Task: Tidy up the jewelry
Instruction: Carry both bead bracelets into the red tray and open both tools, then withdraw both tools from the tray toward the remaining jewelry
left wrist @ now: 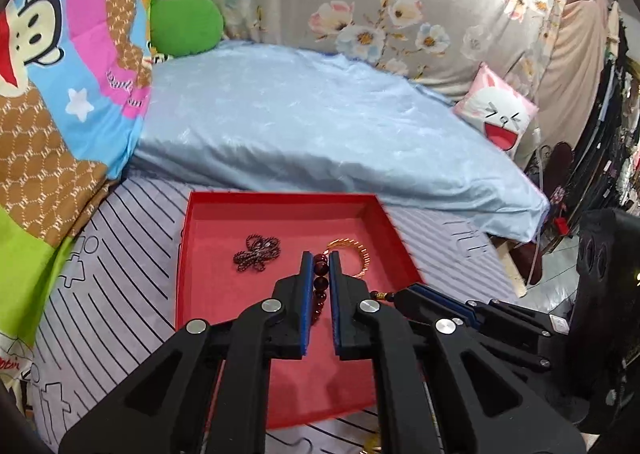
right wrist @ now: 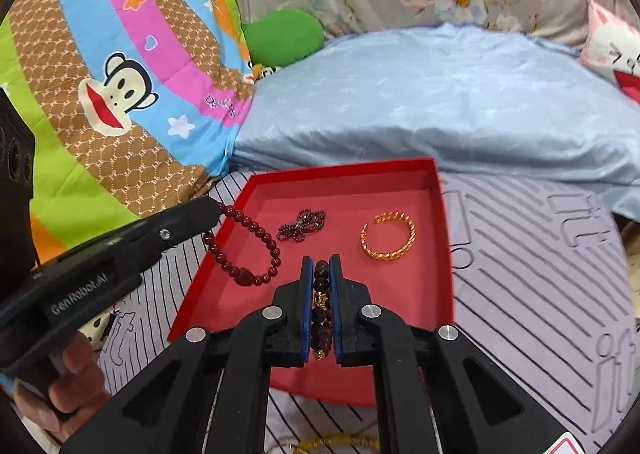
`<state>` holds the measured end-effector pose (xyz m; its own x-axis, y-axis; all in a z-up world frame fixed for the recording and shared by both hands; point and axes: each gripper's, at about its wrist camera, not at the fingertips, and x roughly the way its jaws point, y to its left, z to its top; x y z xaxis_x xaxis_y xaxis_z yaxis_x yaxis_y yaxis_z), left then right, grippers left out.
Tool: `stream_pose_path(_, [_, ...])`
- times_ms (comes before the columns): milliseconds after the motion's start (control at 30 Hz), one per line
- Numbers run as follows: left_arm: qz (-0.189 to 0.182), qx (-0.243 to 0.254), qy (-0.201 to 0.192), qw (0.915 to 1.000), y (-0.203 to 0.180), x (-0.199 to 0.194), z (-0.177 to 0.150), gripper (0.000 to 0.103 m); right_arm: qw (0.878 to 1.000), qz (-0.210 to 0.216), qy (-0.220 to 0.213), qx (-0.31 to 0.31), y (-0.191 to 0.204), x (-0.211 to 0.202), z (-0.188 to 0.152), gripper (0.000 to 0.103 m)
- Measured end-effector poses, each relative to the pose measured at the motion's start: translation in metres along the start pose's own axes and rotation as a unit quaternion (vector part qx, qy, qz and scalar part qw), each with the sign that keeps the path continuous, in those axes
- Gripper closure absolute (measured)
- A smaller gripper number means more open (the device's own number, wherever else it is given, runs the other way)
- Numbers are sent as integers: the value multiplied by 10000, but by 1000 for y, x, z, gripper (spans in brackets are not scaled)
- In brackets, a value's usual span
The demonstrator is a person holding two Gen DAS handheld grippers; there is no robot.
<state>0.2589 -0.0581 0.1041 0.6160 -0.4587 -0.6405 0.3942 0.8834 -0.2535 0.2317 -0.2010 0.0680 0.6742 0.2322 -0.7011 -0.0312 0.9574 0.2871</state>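
The left gripper [left wrist: 319, 254] pinches the red bead bracelet [right wrist: 256, 232]; the right gripper [right wrist: 321, 257] clamps a dark bead bracelet [right wrist: 321, 314]. Both look limp, slippery; hold across 2 beads.

The left gripper [right wrist: 214, 210], seen at nine o'clock in the right wrist view, carries white lettering reading "GenRobot.AI" along its black body. On the monkey-print quilt [right wrist: 120, 66], at ten o'clock, a dark cursive script repeats on the pink band; it is too warped to read, possibly a brand name. The striped bedsheet [right wrist: 540, 274] shows large outlined letters, seemingly "it", at four o'clock.
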Motion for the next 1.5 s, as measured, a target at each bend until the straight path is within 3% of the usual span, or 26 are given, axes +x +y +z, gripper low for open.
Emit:
stream_pose_path(233, [446,64,513,9977,28,58,-19,96,9980,-439,458,-78,-20,50,-7,95])
stream_pose_path(400, [878,170,610,9941,37,73,-25,95,9944,-882,372,-446,-17,58,-9,95])
stream_pose_path(600, [1285,183,573,9899,43,77,-27,94,9919,-1088,169,-634,-12,52,-9,85])
stream_pose_path(633, [1295,177,565,9898,44,76,-28,92,9921,-1078,138,-633,-11,49,-9,80])
stream_pose_path(733, [1336,162,540,9894,44,73,-29,87,9923,-1067,57,-632,-9,42,-9,78])
stream_pose_path(1133, [1547,439,219,9867,10,21,-40,87,9921,-995,-284,-703,10,-18,-28,78])
stream_pose_path(1500, [1540,415,165,9871,-6,-39,-82,86,9924,-1023,-310,-612,12,-79,-87,78])
